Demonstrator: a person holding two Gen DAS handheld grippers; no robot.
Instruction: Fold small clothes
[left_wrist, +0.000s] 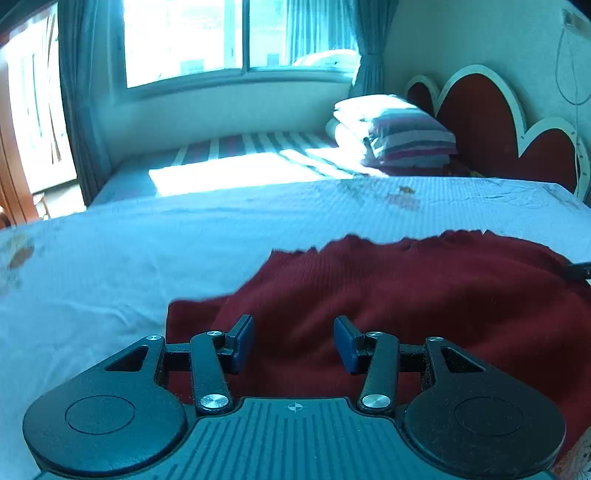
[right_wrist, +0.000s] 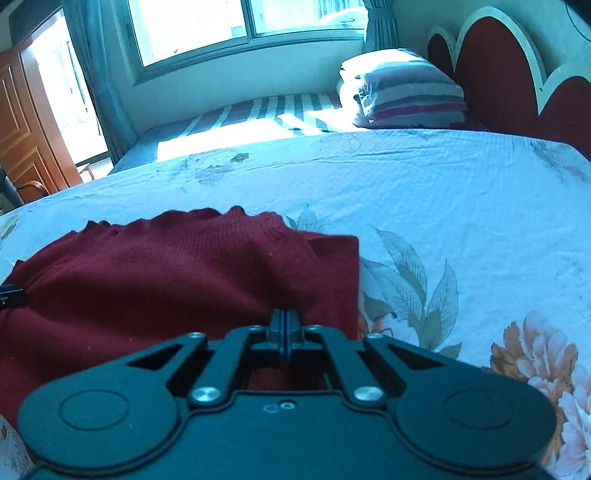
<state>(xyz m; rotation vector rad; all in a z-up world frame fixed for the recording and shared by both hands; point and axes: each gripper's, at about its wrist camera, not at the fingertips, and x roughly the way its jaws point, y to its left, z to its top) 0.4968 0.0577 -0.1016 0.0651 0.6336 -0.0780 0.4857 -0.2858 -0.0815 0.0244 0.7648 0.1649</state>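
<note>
Left gripper gapes above red sweater

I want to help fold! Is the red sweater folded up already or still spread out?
Partly folded. On the red sweater one flat layer lies doubled over at its right edge, but the rest spreads wide and rumpled on the bed sheet.

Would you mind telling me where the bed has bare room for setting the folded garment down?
Bare sheet lies left of the maroon sweater, beyond its wavy hem toward the striped pillow, and on the floral sheet to its right. It is crowded near both grippers, left and right.
</note>
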